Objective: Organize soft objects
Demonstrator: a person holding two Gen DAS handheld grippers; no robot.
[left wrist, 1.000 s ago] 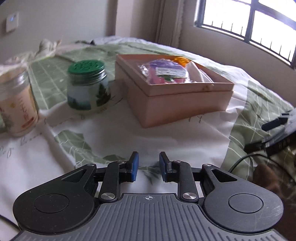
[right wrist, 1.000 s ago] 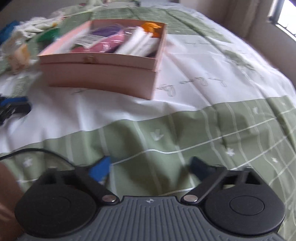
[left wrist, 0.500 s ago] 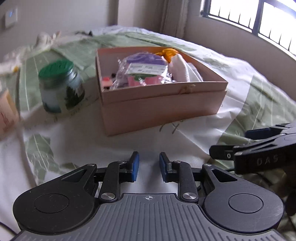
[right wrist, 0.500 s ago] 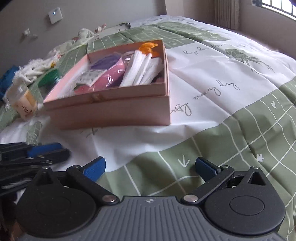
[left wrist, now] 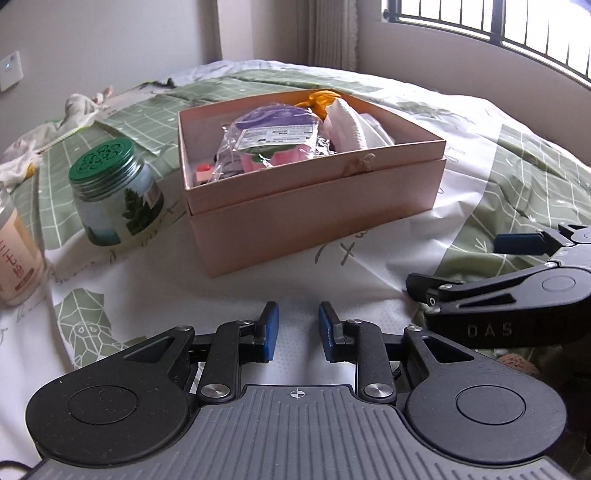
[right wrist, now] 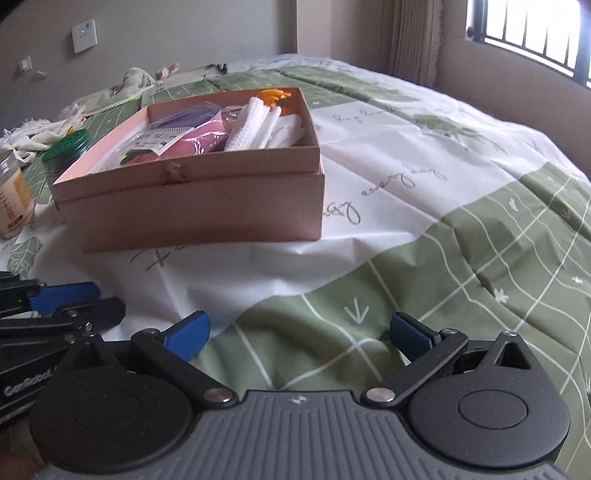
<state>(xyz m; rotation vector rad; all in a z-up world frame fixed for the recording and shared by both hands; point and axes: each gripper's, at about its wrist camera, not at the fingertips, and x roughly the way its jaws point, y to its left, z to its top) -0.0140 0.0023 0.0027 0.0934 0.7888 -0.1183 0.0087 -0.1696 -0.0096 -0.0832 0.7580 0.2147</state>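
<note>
A pink box (left wrist: 317,206) stands on the bed; it also shows in the right wrist view (right wrist: 207,206). It holds a bagged purple and pink item (left wrist: 273,136), white folded cloths (right wrist: 266,125) and an orange piece (left wrist: 321,101). My left gripper (left wrist: 295,328) is low over the white sheet in front of the box, jaws a narrow gap apart and empty. My right gripper (right wrist: 299,332) is wide open and empty over the green quilt, right of the left one. It also shows in the left wrist view (left wrist: 513,266).
A green-lidded glass jar (left wrist: 114,195) and a beige-labelled bottle (left wrist: 18,266) stand left of the box. Loose white cloths (right wrist: 33,134) lie at the far left near the wall. A barred window (right wrist: 532,33) is at the right.
Both grippers have drawn back and risen, so the box looks nearer the middle. The right gripper has come in beside the left one. Jaw openings are unchanged.
</note>
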